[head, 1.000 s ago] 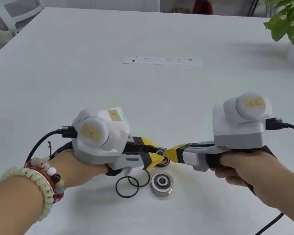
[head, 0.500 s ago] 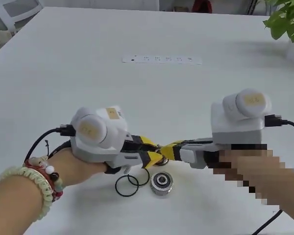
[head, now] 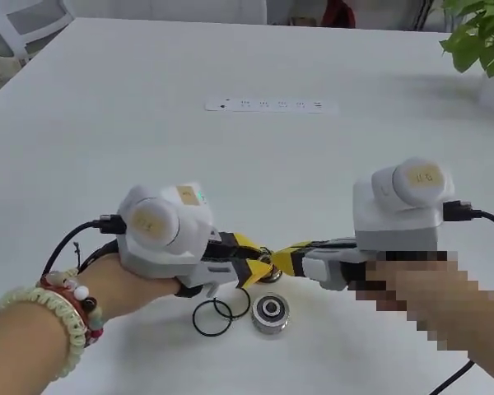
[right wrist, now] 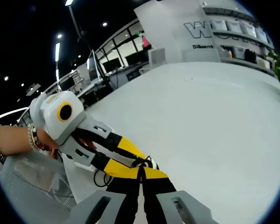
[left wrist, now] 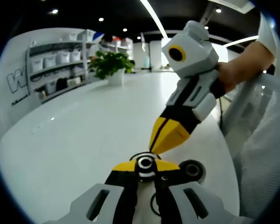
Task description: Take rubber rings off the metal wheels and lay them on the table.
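Little has shifted over the last second: the left gripper (left wrist: pixel 144 170) stays clamped on a metal wheel (left wrist: pixel 145 163), while the right gripper (right wrist: pixel 141 169), jaws together, seems to pinch its rubber ring (left wrist: pixel 141 153). Two freed rings (head: pixel 212 316) and a bare wheel (head: pixel 270 311) lie on the worktop (head: pixel 230 164) just below the jaws, so this ring is likely not yet off

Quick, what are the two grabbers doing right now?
Left gripper: closed on a metal wheel.
Right gripper: closed, fingers at that wheel's edge; what it pinches cannot be told.
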A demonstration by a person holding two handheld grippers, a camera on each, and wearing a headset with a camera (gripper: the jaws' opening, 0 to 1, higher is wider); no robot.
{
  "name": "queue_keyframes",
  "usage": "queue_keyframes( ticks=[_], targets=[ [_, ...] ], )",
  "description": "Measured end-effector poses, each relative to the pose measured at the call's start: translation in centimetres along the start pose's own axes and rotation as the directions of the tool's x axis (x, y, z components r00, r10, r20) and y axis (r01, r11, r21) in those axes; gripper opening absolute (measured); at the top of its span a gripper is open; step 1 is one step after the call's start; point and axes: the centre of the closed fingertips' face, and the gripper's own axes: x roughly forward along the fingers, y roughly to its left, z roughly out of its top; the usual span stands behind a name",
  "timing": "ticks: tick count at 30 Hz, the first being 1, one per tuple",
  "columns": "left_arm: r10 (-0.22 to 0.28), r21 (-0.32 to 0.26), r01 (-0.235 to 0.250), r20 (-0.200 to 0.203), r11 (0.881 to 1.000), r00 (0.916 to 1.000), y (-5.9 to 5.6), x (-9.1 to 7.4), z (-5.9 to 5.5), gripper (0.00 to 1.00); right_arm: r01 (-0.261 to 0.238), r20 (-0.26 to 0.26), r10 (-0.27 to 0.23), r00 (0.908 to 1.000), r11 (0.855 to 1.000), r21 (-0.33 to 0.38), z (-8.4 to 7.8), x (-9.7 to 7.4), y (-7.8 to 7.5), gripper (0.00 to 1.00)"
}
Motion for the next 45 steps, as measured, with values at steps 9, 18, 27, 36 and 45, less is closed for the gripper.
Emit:
queue_keyframes(
  ticks=[9, 18, 27, 36, 45],
  targets=[
    [0.005, 0.011, -0.005, -0.051, 1.0, 0.9987, 0.0, 0.0, 0.0, 0.14, -0.003, 0.006, 0.002, 1.0, 1.0, 0.024, 0.0, -0.1, -0.3, 0.0],
    [-0.015, -0.024, 0.014, -0.056, 1.0, 0.9983, -0.4, -0.4, 1.4, 0.16, -0.004, 0.013, 0.003, 0.9999, 0.999, 0.036, 0.2, -0.2, -0.3, 0.0],
    [-0.02, 0.003, 0.02, -0.015, 1.0, 0.9997, -0.7, -1.3, 3.6, 0.33, -0.012, 0.044, 0.009, 0.999, 0.997, 0.073, 1.0, -0.5, -0.2, 0.0],
    [-0.044, 0.048, 0.043, 0.032, 0.998, 0.9985, -1.6, -2.3, 5.9, 0.44, -0.031, 0.082, 0.022, 0.9964, 0.992, 0.12, 1.6, -0.8, -0.1, 0.0],
    [-0.031, 0.097, 0.022, 0.086, 0.995, 0.9959, -1.6, -5.1, 9.1, 0.65, -0.043, 0.141, 0.017, 0.9899, 0.983, 0.179, 2.9, -1.5, -0.4, 0.0]
  ],
)
